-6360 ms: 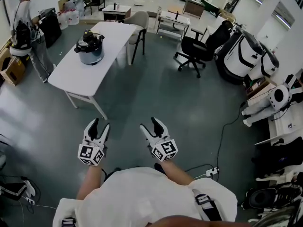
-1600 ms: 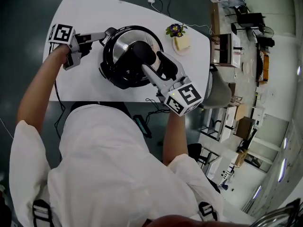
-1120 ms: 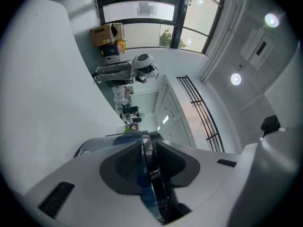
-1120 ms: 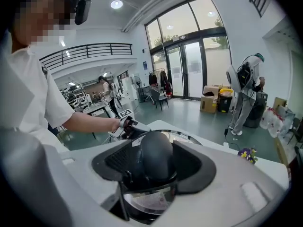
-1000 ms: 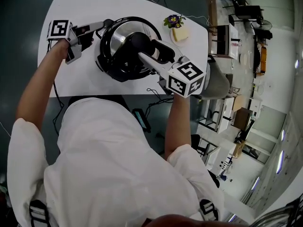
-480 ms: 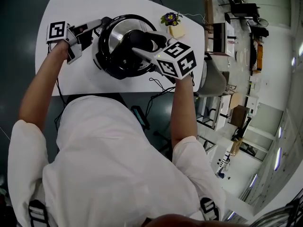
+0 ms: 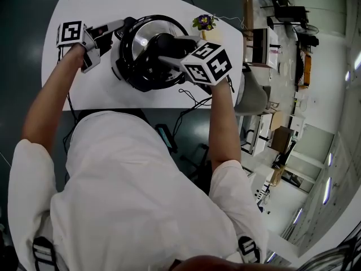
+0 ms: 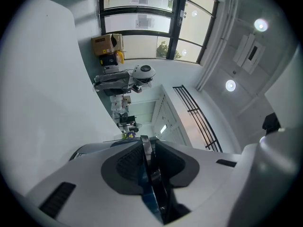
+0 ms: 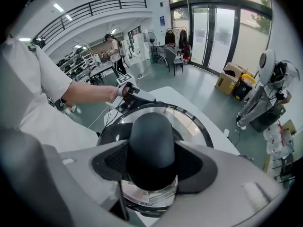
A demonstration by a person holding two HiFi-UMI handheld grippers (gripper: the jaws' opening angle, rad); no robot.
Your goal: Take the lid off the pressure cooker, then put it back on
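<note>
Black pressure cooker (image 7: 132, 75) with round steel lid (image 7: 141, 35) sits upper centre of the head view on a white table (image 7: 84, 89); lid is on the pot, not yet lifted.

Right gripper (image 7: 176, 51) comes in from the right of the frame, tilted steeply down; in the right gripper view (image 9: 152, 161) its jaws are closed on the lid's black domed knob (image 9: 151, 141), pads touching both flanks. Knob (image 7: 161, 44) is at lid centre and oblong; its long axis looks to run along the jaws rather than across them, so the grip is on the narrow sides.

Left gripper (image 7: 118, 26) is at upper left, roughly level, tips at the cooker's upper-left edge; in the left gripper view (image 8: 147, 150) the jaws are pinched nearly together on a thin dark tab (image 8: 146, 148), probably the pot's side handle, exact part hard to tell.

Key relation: knob is already between the right fingers, so the right hand takes the lid; left hand only braces the pot from the side. Judged step: grip set, lid removal about to start; likely needs a twist before the lift.
</note>
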